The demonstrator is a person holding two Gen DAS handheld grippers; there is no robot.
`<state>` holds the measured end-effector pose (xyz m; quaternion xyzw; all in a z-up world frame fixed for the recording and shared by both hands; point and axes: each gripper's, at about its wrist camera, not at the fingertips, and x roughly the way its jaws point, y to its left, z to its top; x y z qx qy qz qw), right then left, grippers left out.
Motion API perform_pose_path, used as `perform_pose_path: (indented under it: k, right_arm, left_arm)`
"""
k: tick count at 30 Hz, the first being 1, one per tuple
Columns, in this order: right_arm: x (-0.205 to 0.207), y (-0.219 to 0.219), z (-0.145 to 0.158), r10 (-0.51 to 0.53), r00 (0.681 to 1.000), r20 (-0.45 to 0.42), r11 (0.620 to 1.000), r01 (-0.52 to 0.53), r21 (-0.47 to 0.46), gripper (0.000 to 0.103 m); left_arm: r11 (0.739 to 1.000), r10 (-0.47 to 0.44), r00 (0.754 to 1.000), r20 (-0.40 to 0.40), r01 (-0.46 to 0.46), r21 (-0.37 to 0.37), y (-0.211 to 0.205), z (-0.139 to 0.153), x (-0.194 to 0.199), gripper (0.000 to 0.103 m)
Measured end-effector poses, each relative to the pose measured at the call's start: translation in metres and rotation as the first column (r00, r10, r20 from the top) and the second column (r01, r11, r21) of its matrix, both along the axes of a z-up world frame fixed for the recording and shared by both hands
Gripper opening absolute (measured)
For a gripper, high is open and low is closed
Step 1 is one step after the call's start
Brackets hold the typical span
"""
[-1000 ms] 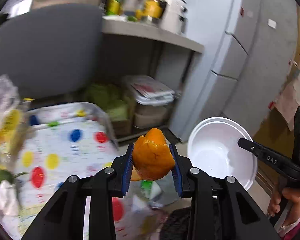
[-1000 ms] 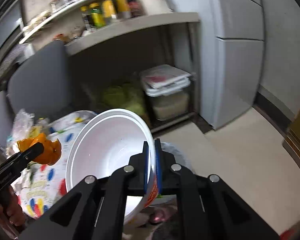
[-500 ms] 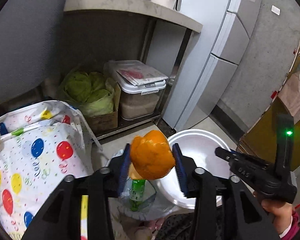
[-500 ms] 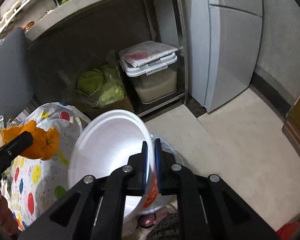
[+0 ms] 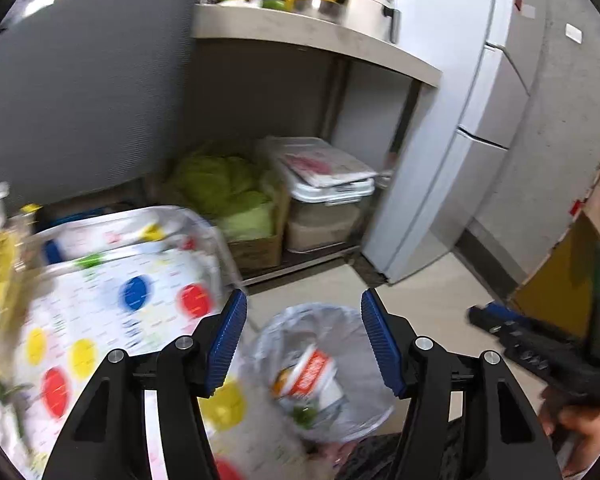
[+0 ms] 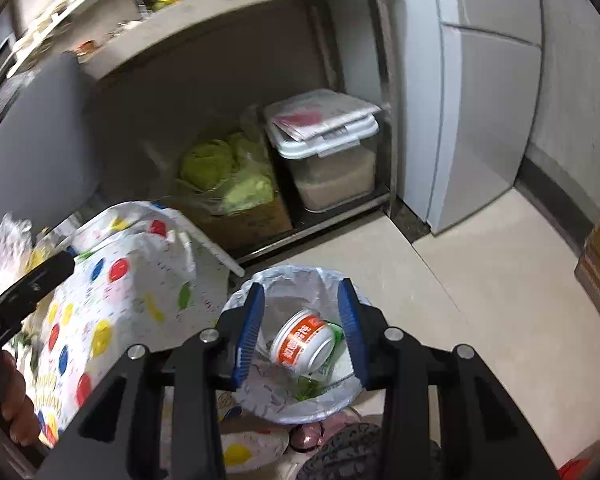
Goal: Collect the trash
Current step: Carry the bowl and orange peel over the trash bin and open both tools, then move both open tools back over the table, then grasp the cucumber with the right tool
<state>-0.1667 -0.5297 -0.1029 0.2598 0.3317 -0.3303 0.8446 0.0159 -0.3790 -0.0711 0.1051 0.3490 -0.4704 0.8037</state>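
A bin lined with a clear plastic bag (image 5: 352,360) (image 6: 284,396) stands on the floor below both grippers. Inside it lies a white bowl with an orange label (image 5: 314,376) (image 6: 304,342), tipped on its side, with a bit of orange peel (image 5: 280,380) and green scraps beside it. My left gripper (image 5: 304,338) hangs above the bin, its jaws opening with nothing between them. My right gripper (image 6: 302,328) is also over the bin, jaws opening and empty; the bowl shows through the gap, well below the pads.
A table with a polka-dot cloth (image 5: 112,312) (image 6: 116,292) is at the left, trash bags at its far edge. A shelf unit behind holds cabbage in a box (image 6: 228,184) and a lidded tub (image 6: 332,152). A fridge (image 6: 488,92) stands at right, beige floor (image 6: 480,300) around it.
The left gripper let go of the orange peel and the right gripper released the white bowl; both now lie in the bin. Both pairs of jaws have spread apart.
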Motion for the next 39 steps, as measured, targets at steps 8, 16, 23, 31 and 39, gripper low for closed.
perform_pose_path:
  k: [8, 16, 23, 31, 39]
  right_arm:
    - [0.009, 0.084, 0.045, 0.164, 0.986, 0.041, 0.981, -0.158, -0.114, 0.038]
    - [0.08, 0.172, 0.046, 0.433, 0.9, 0.056, 0.894, -0.421, -0.151, 0.038]
    - [0.15, 0.243, 0.03, 0.622, 0.783, 0.003, 0.776, -0.617, -0.133, 0.038]
    - [0.194, 0.292, 0.028, 0.718, 0.696, -0.026, 0.686, -0.713, -0.146, 0.038]
    - [0.218, 0.295, 0.022, 0.732, 0.68, -0.044, 0.668, -0.73, -0.146, 0.038]
  left_arm:
    - [0.968, 0.24, 0.967, 0.088, -0.246, 0.055, 0.126, 0.018, 0.007, 0.061]
    - [0.839, 0.516, 0.836, 0.186, -0.537, 0.087, 0.261, 0.019, 0.019, 0.061]
    - [0.725, 0.668, 0.729, 0.147, -0.683, 0.092, 0.35, 0.002, 0.044, 0.061]
    - [0.714, 0.694, 0.716, 0.074, -0.698, 0.063, 0.382, -0.009, 0.059, 0.068]
    - [0.761, 0.641, 0.765, 0.063, -0.644, 0.084, 0.356, -0.026, 0.099, 0.075]
